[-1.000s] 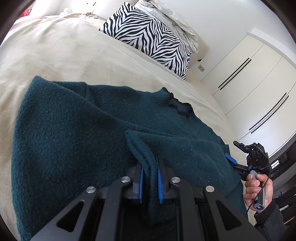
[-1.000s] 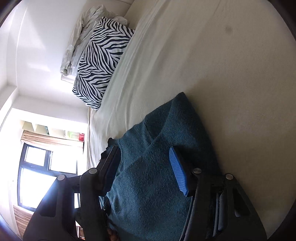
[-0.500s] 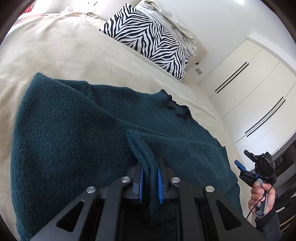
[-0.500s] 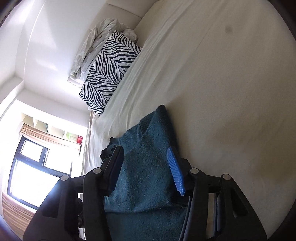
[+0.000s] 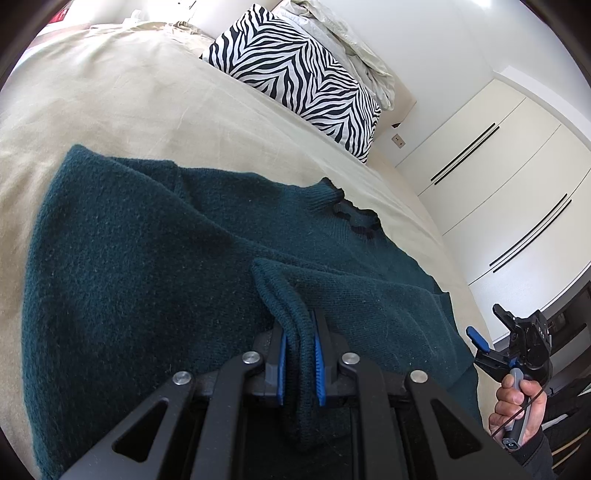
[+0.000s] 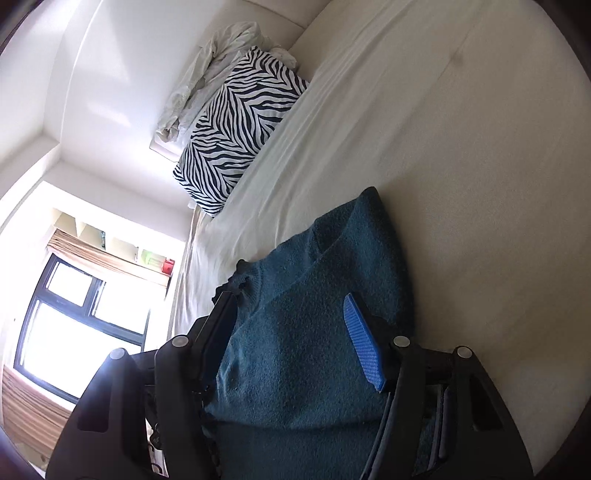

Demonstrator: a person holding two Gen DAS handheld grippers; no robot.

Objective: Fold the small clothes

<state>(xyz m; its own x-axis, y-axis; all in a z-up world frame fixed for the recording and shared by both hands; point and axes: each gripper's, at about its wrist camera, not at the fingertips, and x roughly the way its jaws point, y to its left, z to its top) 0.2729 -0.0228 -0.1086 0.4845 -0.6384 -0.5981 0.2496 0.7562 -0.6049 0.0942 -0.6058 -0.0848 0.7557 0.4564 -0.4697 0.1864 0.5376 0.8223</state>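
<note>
A dark teal knit sweater (image 5: 140, 280) lies spread on the beige bed, neckline (image 5: 354, 218) toward the pillow. My left gripper (image 5: 299, 365) is shut on a folded sleeve cuff of the sweater (image 5: 284, 306), held over the sweater's body. My right gripper (image 5: 491, 332) shows at the right edge of the left wrist view, open and off the sweater's right side. In the right wrist view the right gripper (image 6: 291, 325) is open above the sweater (image 6: 295, 369), holding nothing.
A zebra-striped pillow (image 5: 303, 70) with crumpled white bedding (image 5: 343, 33) behind it lies at the bed's head. White wardrobe doors (image 5: 517, 177) stand to the right. A window (image 6: 66, 325) is beyond the bed. Bare sheet (image 6: 461, 166) lies beside the sweater.
My right gripper has drawn back away from the sweater's edge and stays open. My left gripper keeps its hold on the sleeve with little movement.
</note>
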